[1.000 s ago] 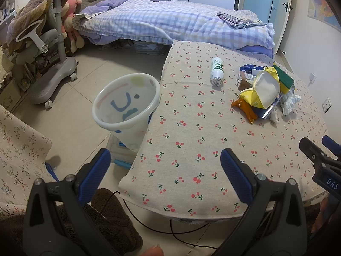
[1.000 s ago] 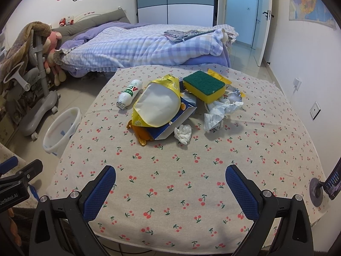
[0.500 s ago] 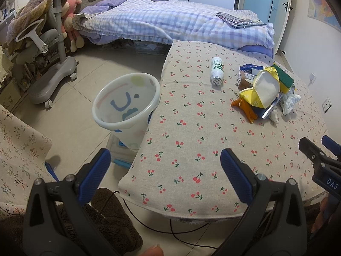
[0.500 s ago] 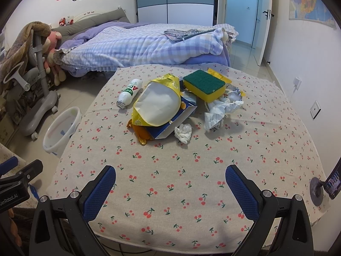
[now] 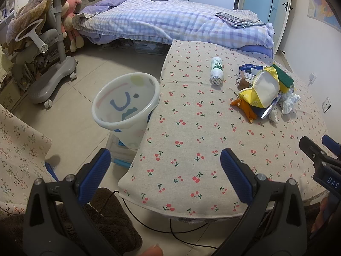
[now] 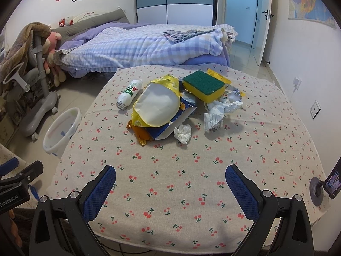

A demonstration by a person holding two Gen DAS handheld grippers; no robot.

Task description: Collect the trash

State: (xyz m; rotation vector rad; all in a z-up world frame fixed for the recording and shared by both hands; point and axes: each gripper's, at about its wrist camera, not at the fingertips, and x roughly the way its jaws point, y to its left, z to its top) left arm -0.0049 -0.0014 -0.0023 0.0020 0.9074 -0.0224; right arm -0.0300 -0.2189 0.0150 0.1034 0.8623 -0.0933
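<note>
**Bedroom desk with a heap of trash, both tongs spread and empty**

Bedroom floor tiles and a checked purple bed (image 5: 170, 25) fill the far part of the left wrist view. Nearer, a desk (image 5: 191, 149) under a cherry-print cloth runs from the bed's foot toward the camera. Off the desk's left edge a translucent white bin (image 5: 125, 104) stands on the floor, tilted, its rim just beside the cloth. A small white bottle (image 5: 216, 73) lies on its side on the far part of the desk, apart from the trash pile to its right: a yellow bag (image 5: 262, 91), a green-topped sponge (image 5: 283, 79) and crumpled paper (image 5: 289, 103). The left tongs (image 5: 165, 166) hang over the near left corner of the desk, blue pads wide apart, gripping nothing. The right tongs show at the right border, only partly in frame.

From the right wrist view the desk (image 6: 266, 149) lies straight ahead with the bed (image 6: 138, 44) behind it. The yellow bag (image 6: 156, 104) rests on a blue carton (image 6: 170, 125); the sponge (image 6: 203, 85) sits at the pile's far side, yellow body under its green face. Crumpled paper (image 6: 219, 111) lies to the right of the carton and a smaller tissue wad (image 6: 183, 133) just in front of it. The bottle (image 6: 129, 95) lies left of the bag. The bin (image 6: 62, 130) sits on the floor beyond the desk's left edge. The right tongs (image 6: 170, 186) hover above the near part of the cloth, well short of the pile, pads spread wide and empty.
</note>
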